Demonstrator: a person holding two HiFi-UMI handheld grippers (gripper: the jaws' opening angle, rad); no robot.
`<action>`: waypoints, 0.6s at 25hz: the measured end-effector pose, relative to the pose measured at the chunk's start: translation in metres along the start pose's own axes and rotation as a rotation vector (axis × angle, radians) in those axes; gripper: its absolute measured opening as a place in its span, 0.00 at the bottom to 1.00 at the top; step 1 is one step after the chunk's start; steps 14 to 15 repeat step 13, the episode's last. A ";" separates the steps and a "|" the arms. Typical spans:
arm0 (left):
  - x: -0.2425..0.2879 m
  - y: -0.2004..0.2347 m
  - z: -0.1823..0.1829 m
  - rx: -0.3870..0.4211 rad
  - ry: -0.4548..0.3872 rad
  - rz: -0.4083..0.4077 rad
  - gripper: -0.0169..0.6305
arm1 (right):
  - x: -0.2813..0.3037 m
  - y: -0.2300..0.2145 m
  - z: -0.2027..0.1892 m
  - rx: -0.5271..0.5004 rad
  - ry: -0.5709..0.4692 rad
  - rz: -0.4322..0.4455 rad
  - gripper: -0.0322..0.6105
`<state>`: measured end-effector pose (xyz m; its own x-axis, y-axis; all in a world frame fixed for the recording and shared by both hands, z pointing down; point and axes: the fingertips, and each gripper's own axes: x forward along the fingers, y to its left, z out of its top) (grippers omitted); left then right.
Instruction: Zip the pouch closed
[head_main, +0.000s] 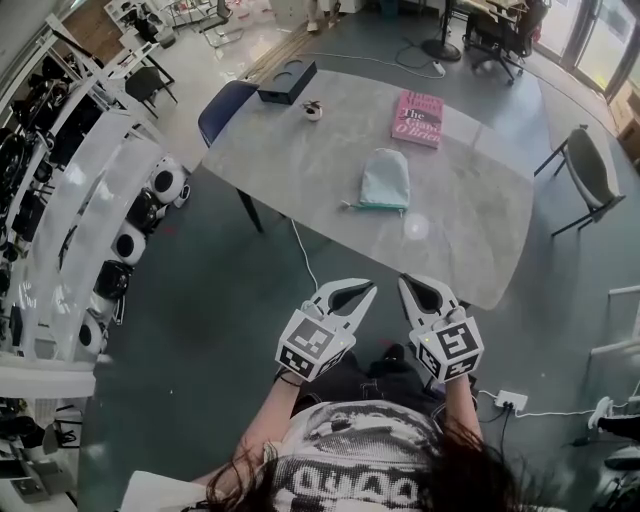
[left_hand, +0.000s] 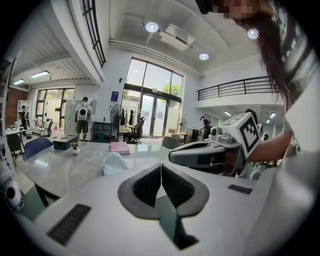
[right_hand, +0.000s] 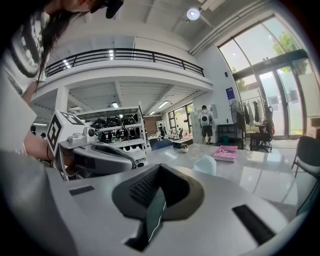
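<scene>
My left gripper (head_main: 350, 293) and right gripper (head_main: 425, 293) sit side by side just short of the worktop's (head_main: 300, 170) near edge. Both have their jaws pressed together on nothing. The pouch (head_main: 384, 180) lies flat mid-worktop, well ahead of both grippers and touched by neither.

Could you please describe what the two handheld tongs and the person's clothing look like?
The white plastic left tongs and matching right tongs have smooth tapering shells with dark ribbed inner pads. Each carries a white cube printed with black square markers at its rear. The person wears a black-and-white printed top.
</scene>
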<state>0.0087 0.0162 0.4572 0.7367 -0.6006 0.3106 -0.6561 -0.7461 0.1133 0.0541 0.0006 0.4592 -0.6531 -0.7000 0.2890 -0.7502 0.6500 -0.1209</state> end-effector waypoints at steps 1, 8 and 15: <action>0.001 -0.001 0.000 0.001 0.000 -0.003 0.05 | 0.000 0.000 -0.001 0.000 0.000 0.001 0.04; 0.004 -0.008 0.002 0.008 0.001 -0.021 0.05 | -0.004 0.001 -0.002 -0.001 0.007 0.008 0.04; 0.006 -0.013 0.000 0.014 -0.003 -0.030 0.05 | -0.006 0.002 -0.008 -0.004 0.012 0.015 0.04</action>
